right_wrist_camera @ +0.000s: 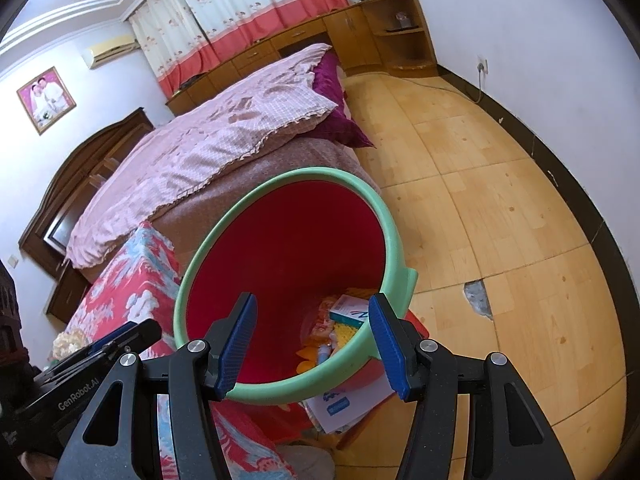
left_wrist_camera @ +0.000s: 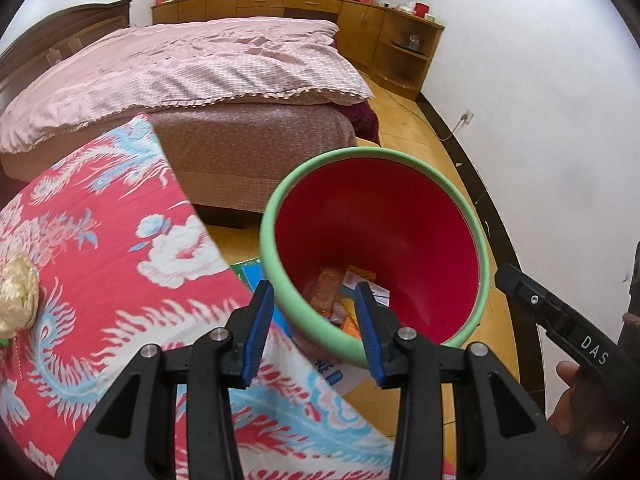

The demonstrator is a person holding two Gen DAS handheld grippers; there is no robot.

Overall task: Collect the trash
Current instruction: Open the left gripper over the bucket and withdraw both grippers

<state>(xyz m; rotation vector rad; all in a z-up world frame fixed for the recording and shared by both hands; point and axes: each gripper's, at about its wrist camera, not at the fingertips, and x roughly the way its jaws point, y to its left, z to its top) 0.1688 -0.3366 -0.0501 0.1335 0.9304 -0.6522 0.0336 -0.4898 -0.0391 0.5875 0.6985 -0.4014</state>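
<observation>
My left gripper [left_wrist_camera: 316, 334] & right gripper [right_wrist_camera: 314, 346]: both wide open, empty. Red plastic bin w/ green rim [right_wrist_camera: 280, 390]: stiff, light; grip rim.

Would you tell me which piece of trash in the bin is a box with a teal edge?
It is the small white box with the teal edge, lying on top of the pile in the red bin; the pieces around it are orange and yellow wrappers.

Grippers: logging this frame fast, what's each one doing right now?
Left gripper: open, holding nothing, over the bin's rim.
Right gripper: open, holding nothing.
</observation>
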